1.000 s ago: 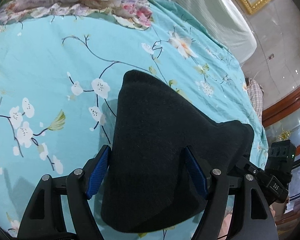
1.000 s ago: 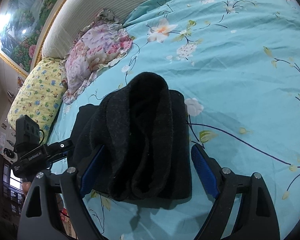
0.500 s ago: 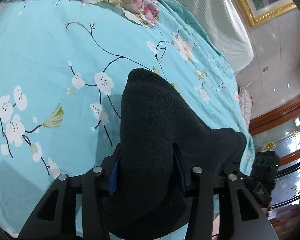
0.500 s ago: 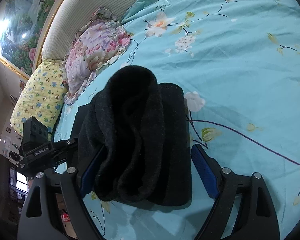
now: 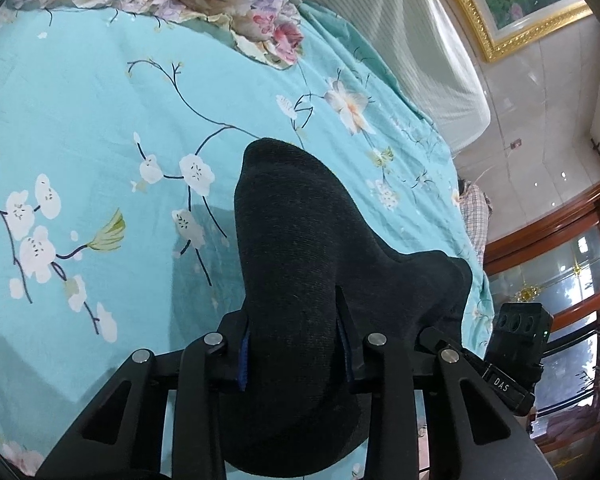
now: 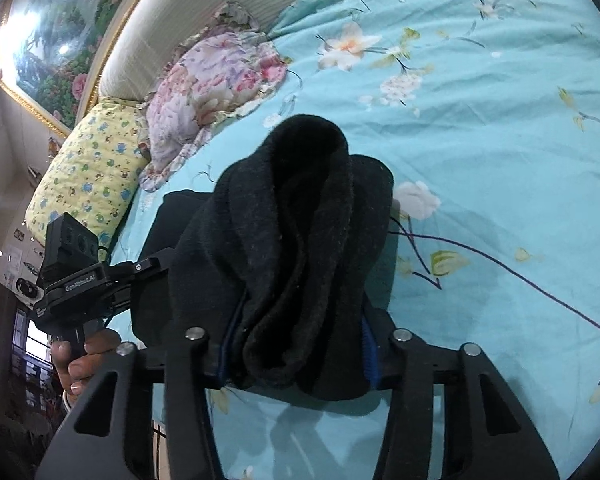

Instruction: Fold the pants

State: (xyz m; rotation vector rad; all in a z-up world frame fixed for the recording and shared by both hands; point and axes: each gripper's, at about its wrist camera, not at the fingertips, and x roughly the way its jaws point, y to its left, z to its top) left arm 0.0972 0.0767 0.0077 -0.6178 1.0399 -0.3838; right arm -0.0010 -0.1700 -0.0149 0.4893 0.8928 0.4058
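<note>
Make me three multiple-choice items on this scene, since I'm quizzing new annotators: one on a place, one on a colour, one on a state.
1. Where do the pants lie?
A. on the bedsheet
B. on a chair
C. on the floor

2. What colour are the pants?
A. red
B. white
C. black

3. How does the right gripper stand?
A. wide open above the bed
B. closed on the pants
C. holding a pillow

Answers: 1 A, turquoise floral sheet surrounds them; 2 C, dark knit fabric; 3 B, the blue pads press the bundle from both sides.

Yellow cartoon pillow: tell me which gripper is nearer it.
Left. The left gripper grips the black pants on the side facing the yellow pillow; the right gripper grips their far side.
</note>
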